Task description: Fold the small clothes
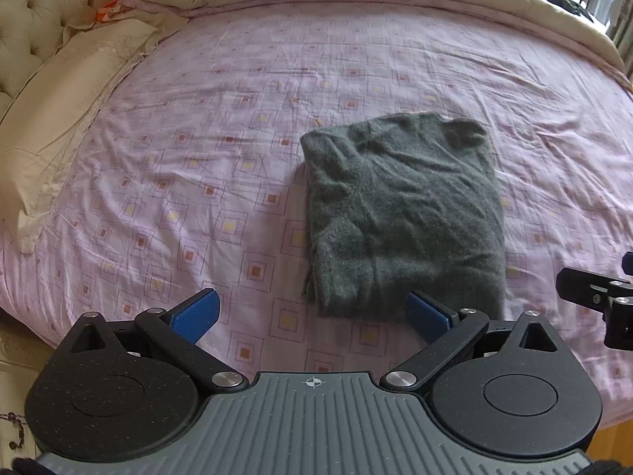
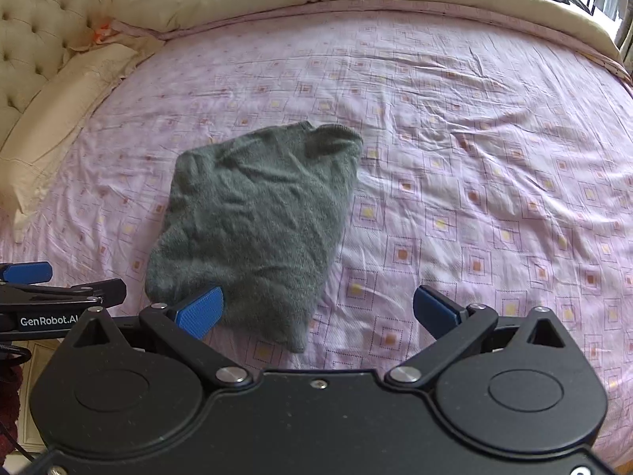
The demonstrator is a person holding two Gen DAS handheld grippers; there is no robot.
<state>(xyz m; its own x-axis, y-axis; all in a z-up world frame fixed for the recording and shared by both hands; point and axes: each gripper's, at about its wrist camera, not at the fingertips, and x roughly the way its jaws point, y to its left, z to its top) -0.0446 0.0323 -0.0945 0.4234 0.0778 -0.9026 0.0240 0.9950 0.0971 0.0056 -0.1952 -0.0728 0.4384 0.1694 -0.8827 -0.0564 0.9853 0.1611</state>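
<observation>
Two spread grippers, left gripper (image 1: 312, 312), right gripper (image 2: 316, 312), folded grey sweater (image 1: 403, 213), bare bedsheet (image 1: 178, 158) around

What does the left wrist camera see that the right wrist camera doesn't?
Only the left wrist view shows the left gripper head-on, fingers spread, with the right gripper's edge at its far right. Only the right wrist view shows the right gripper head-on, also open, and the "GenRobot.AI" label on the left gripper's side. Both show the grey garment folded on the pink bedsheet, a pillow and the tufted headboard.
</observation>
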